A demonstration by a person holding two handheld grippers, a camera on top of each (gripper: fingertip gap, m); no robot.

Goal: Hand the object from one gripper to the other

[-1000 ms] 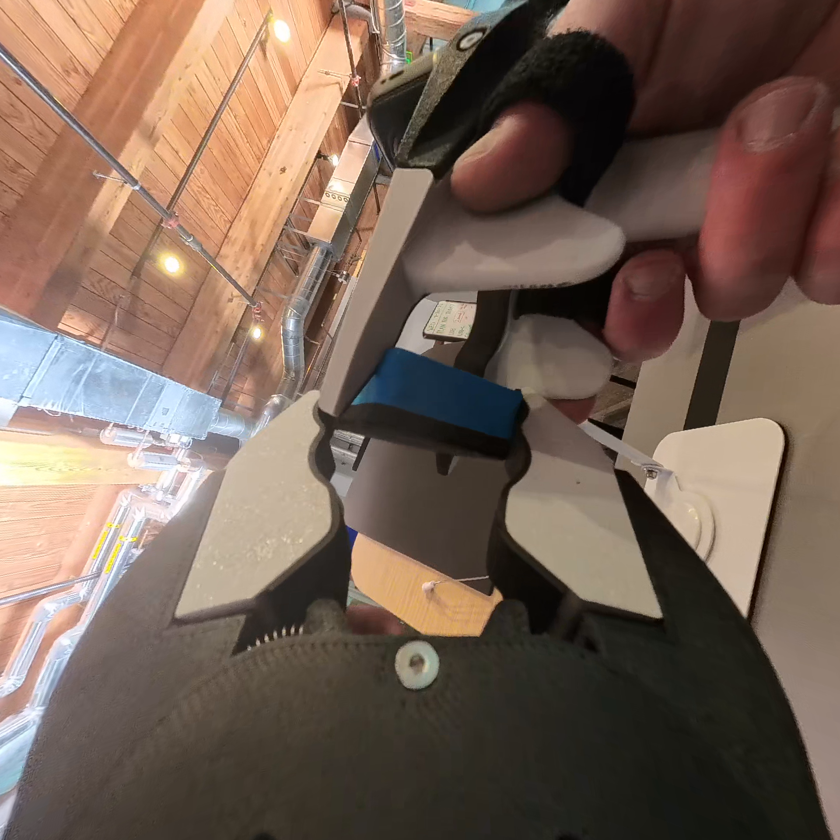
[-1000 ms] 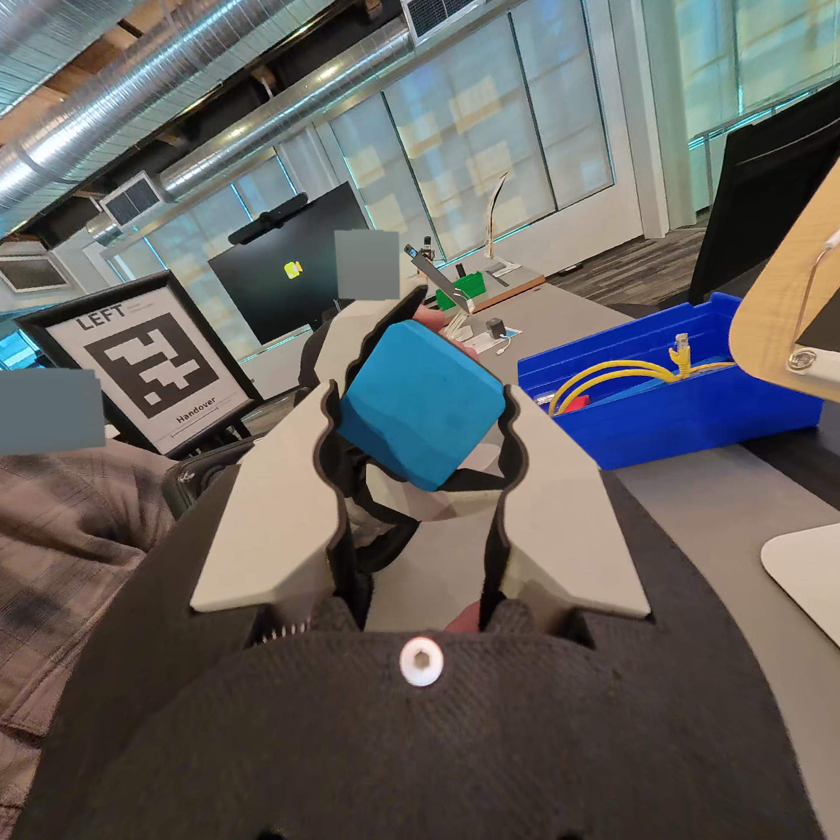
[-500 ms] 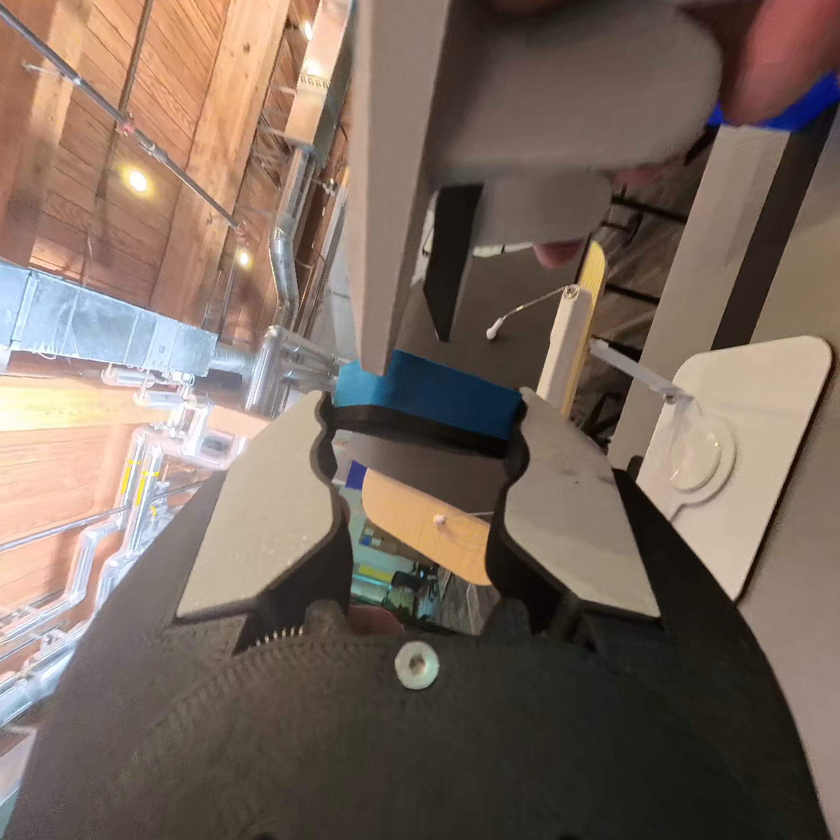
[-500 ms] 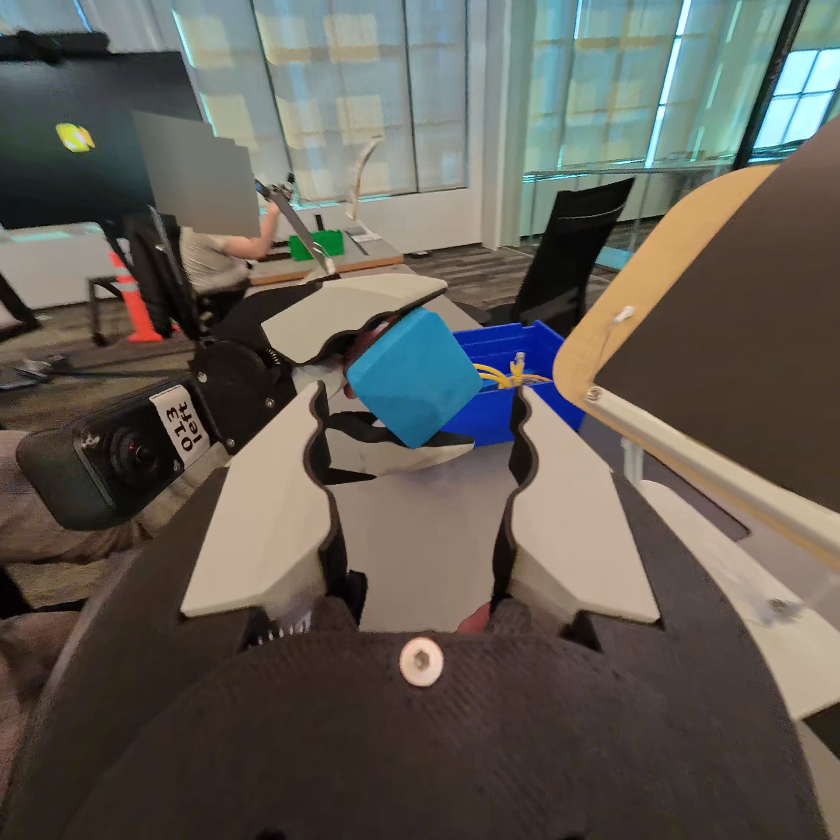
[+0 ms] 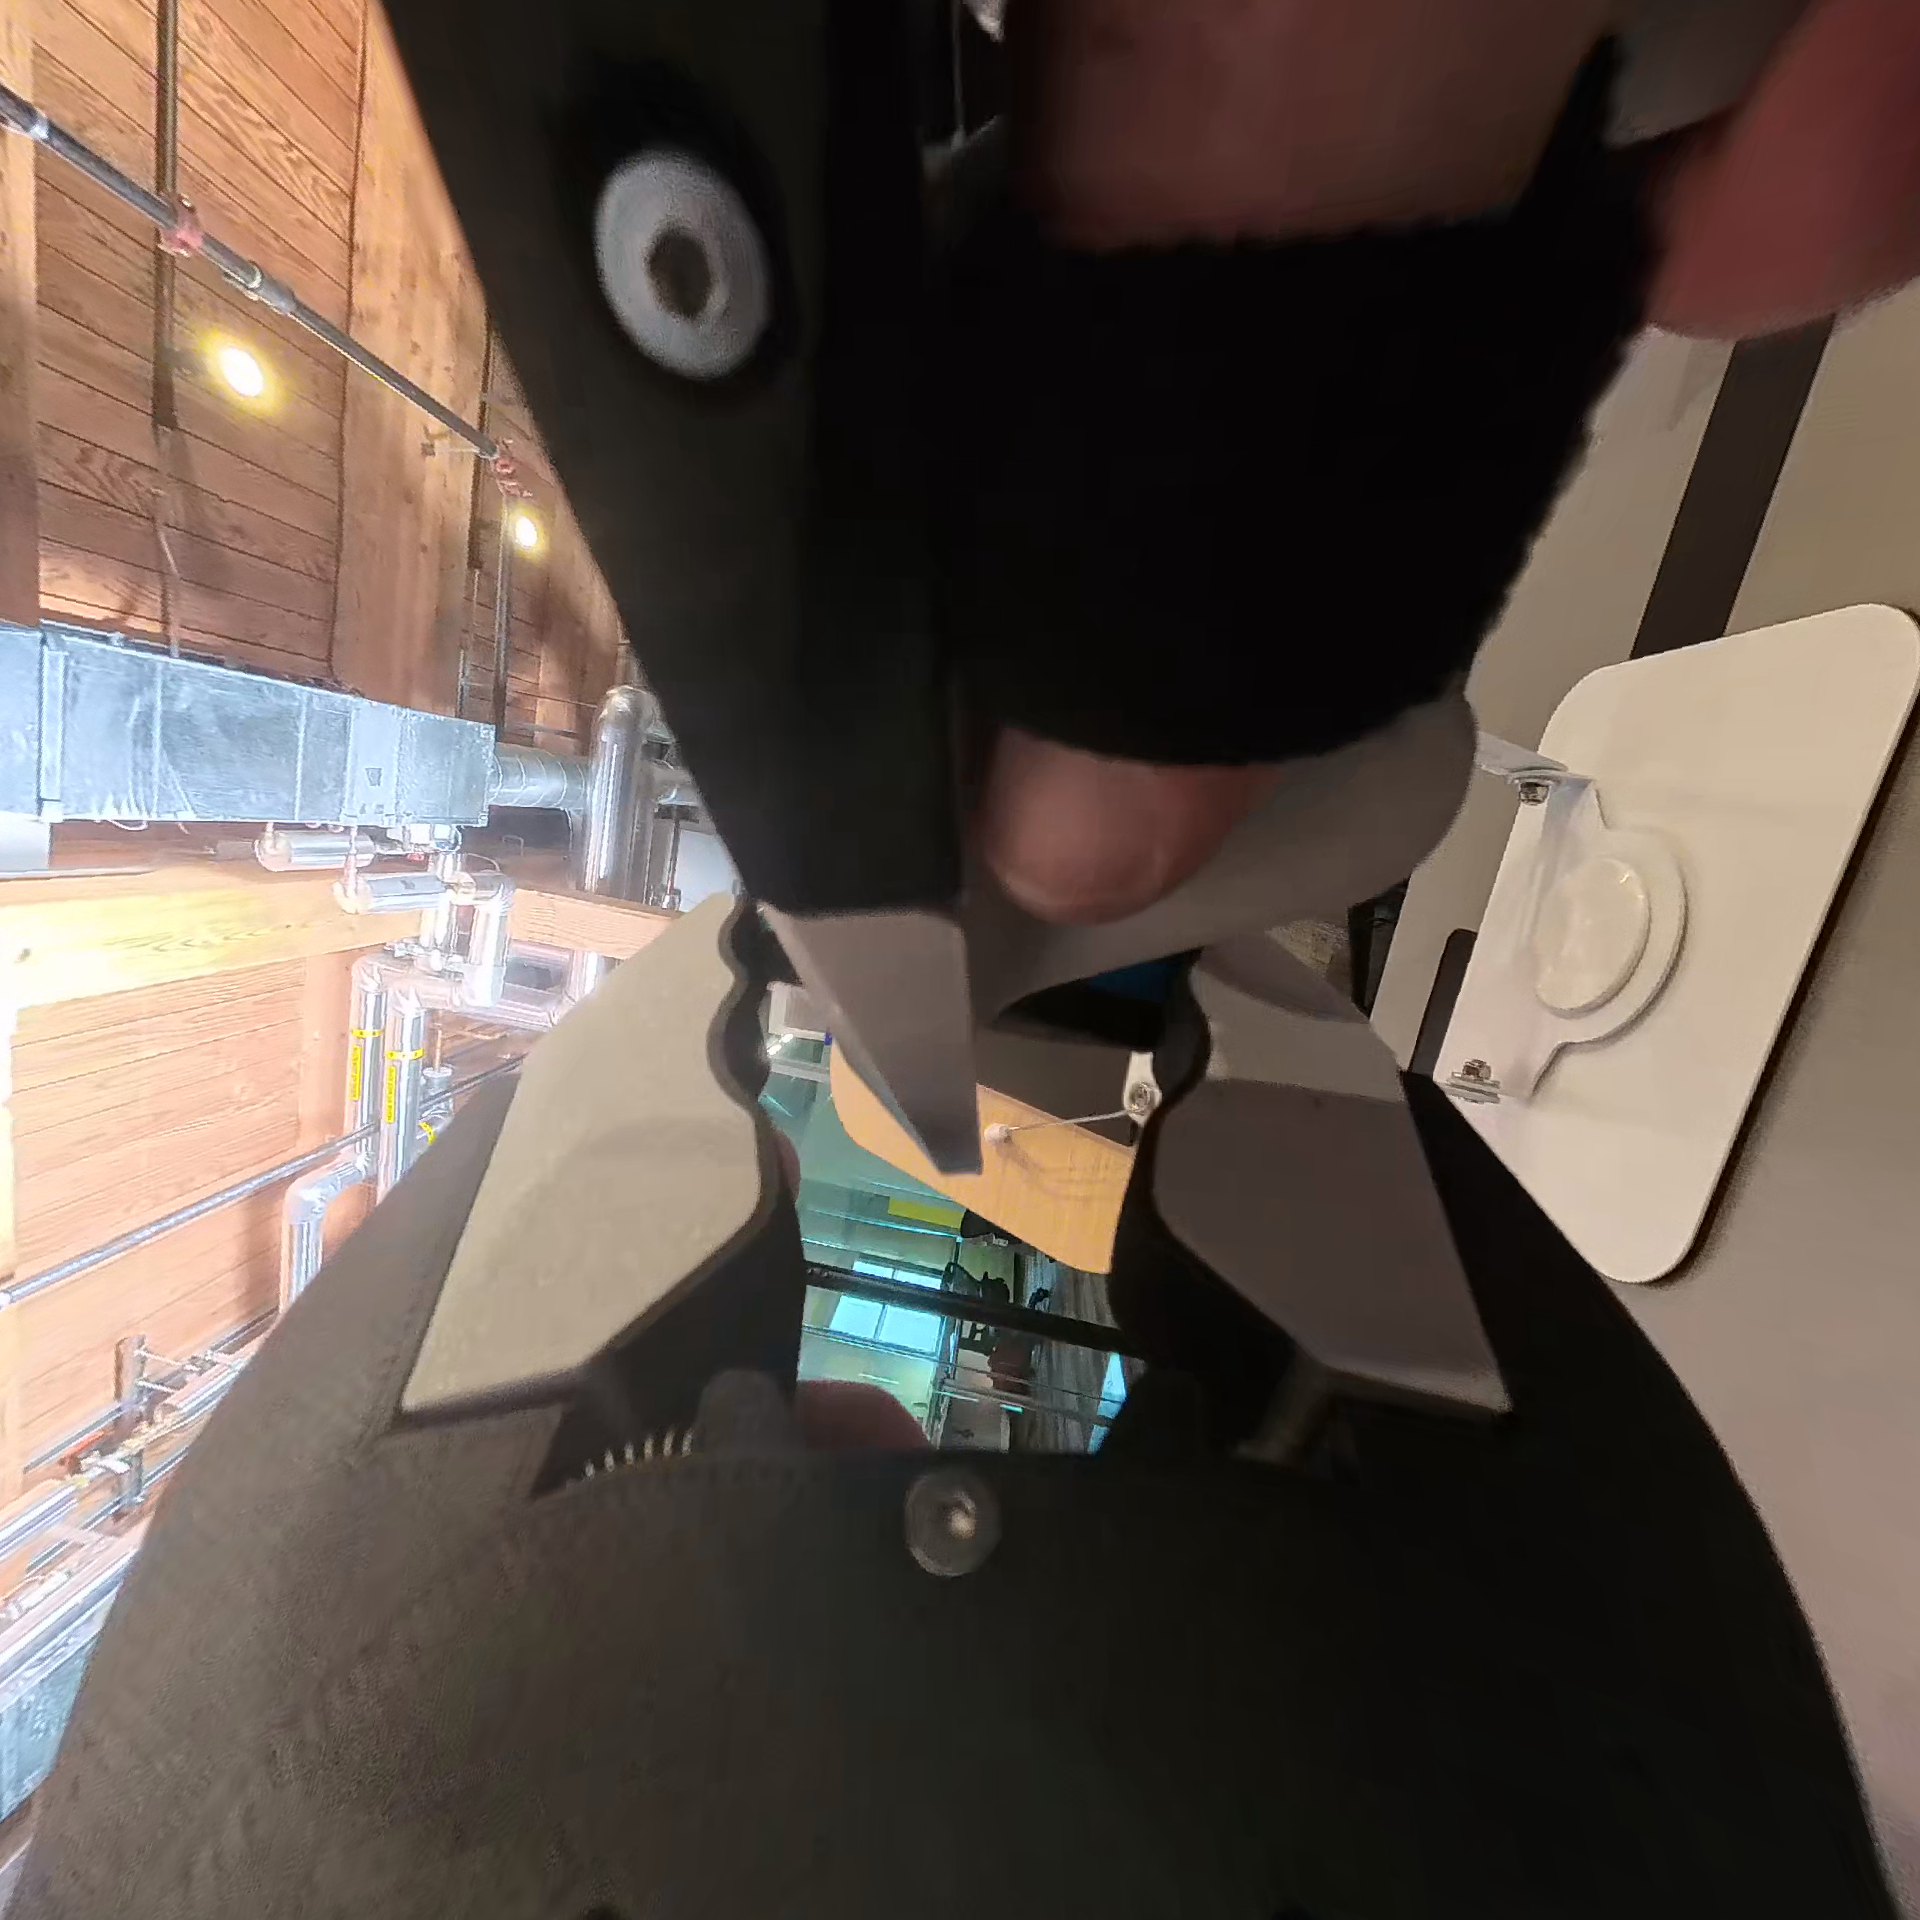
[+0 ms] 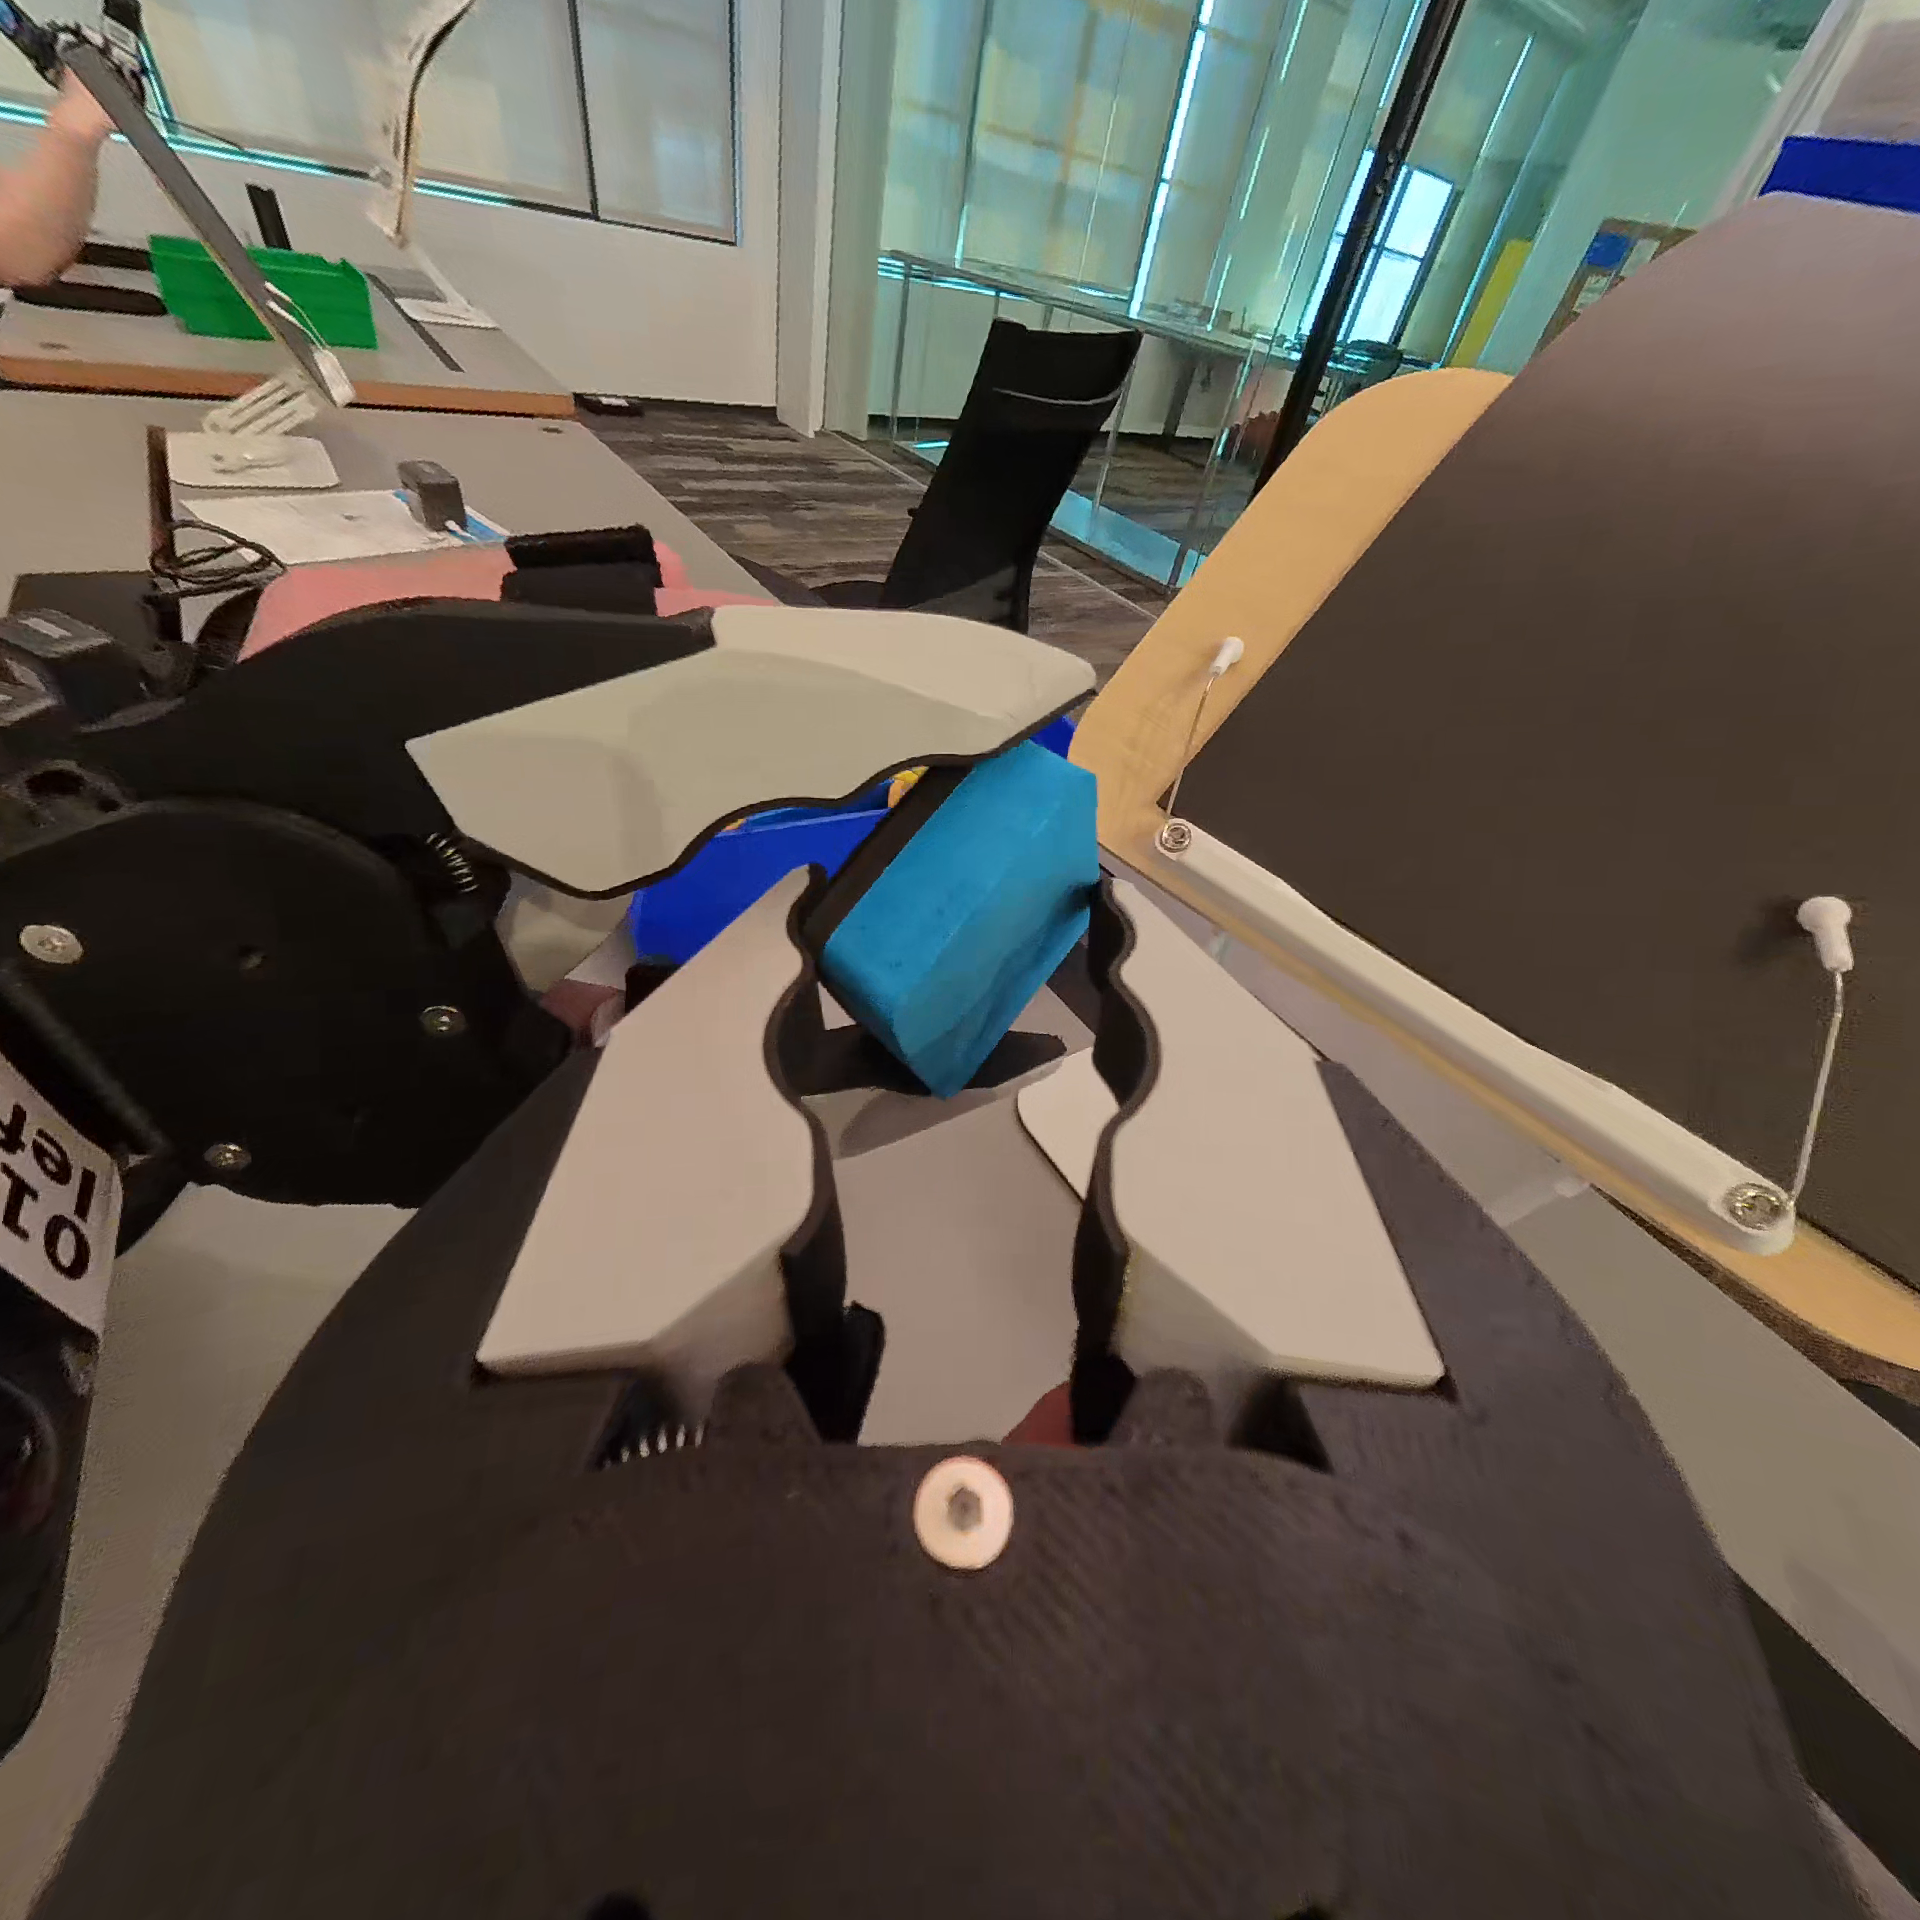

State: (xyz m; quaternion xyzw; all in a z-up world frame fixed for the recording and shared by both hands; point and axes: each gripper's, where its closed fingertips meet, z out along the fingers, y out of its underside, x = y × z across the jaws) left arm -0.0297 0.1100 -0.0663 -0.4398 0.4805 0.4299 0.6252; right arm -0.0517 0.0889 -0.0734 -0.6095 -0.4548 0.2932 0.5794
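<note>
I'm mid-handover — my right claw (image 6: 951,935) pinches the blue foam block (image 6: 961,920) at twelve o'clock; my left claw (image 5: 961,997) clamps it too. Next — ease left apart.

The right claw (image 6: 951,961), wide apart half a second earlier, closed onto the blue block (image 6: 961,925) held in the left claw (image 6: 914,821).
</note>
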